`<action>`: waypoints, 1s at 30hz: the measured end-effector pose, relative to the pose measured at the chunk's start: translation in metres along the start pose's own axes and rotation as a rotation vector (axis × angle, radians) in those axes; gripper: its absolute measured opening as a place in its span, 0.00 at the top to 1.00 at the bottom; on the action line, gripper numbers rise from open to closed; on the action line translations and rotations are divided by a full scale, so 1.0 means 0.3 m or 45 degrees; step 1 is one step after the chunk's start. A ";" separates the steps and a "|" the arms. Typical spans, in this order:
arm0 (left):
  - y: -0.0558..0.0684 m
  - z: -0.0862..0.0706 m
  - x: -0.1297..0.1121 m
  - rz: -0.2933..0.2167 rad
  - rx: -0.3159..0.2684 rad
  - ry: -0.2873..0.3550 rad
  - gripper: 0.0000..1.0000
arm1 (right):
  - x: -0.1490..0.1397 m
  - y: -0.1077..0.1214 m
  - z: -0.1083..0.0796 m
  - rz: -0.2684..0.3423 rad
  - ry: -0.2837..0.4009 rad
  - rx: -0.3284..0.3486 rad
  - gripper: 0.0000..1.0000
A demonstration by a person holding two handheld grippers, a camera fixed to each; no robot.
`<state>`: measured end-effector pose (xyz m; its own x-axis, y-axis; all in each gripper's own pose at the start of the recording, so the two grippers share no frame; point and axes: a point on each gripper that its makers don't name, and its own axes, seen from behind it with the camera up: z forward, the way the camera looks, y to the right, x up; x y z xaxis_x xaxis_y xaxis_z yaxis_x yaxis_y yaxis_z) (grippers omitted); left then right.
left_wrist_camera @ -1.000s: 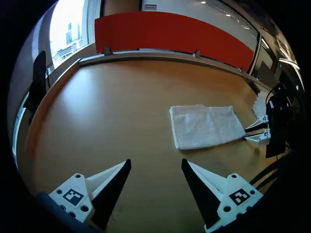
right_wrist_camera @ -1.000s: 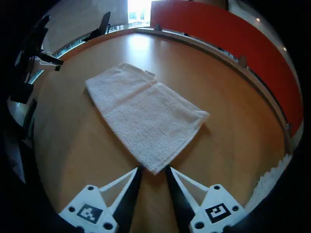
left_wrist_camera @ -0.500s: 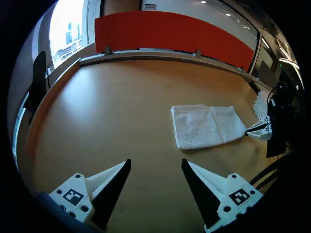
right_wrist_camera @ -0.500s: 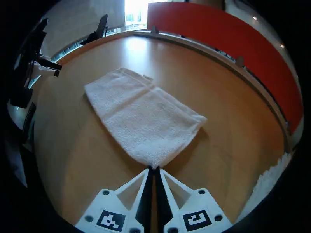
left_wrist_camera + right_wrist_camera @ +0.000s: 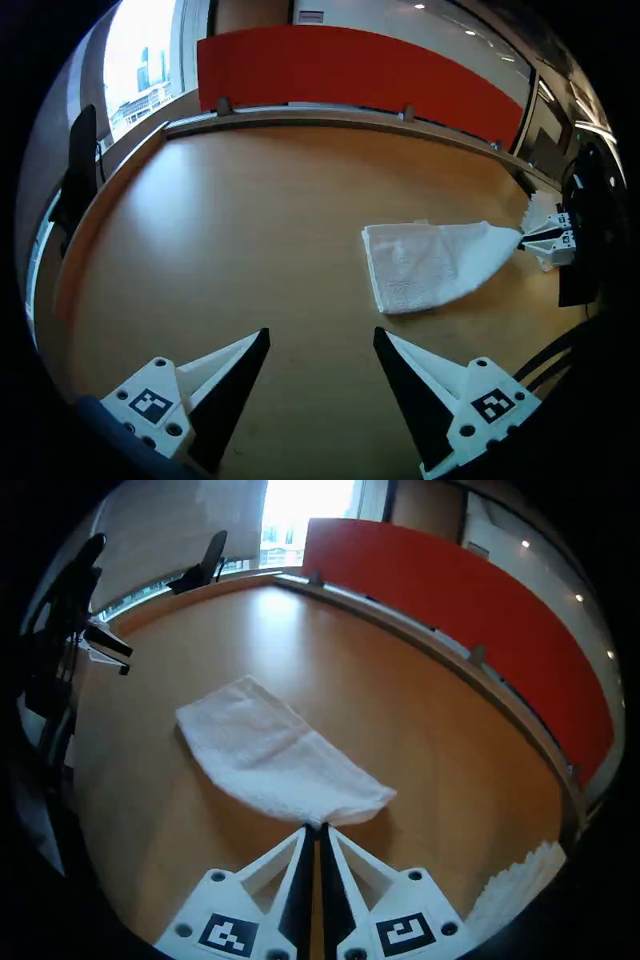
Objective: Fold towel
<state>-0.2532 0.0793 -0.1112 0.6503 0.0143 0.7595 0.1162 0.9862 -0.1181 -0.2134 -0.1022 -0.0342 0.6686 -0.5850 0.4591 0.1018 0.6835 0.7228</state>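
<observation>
Lifted since half a second ago, the towel's (image 5: 272,760) near corner hangs above the wooden table (image 5: 224,240); the rest lies folded on it. My right gripper (image 5: 316,830) is clamped on that corner, and the tip is hidden between its jaws. The left gripper view gives me the raised corner side-on. My left gripper (image 5: 320,336) hovers with its jaws spread, holding nothing. A white pile (image 5: 520,880) is cut off.
</observation>
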 end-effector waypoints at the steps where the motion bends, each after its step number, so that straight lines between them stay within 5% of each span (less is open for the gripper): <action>1: 0.001 -0.002 0.002 0.000 0.000 0.002 0.04 | 0.016 0.007 -0.009 -0.009 0.009 -0.006 0.96; 20: 0.002 -0.018 0.018 -0.004 0.006 0.023 0.03 | 0.193 0.116 -0.145 -0.079 0.125 -0.092 0.96; 30: 0.013 -0.012 0.020 -0.005 -0.001 0.021 0.03 | 0.204 0.105 -0.140 -0.105 0.127 -0.078 0.96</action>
<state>-0.2462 0.0826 -0.1094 0.6623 0.0080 0.7492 0.1190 0.9861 -0.1157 -0.1383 -0.0982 -0.0050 0.7255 -0.5963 0.3437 0.2024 0.6622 0.7215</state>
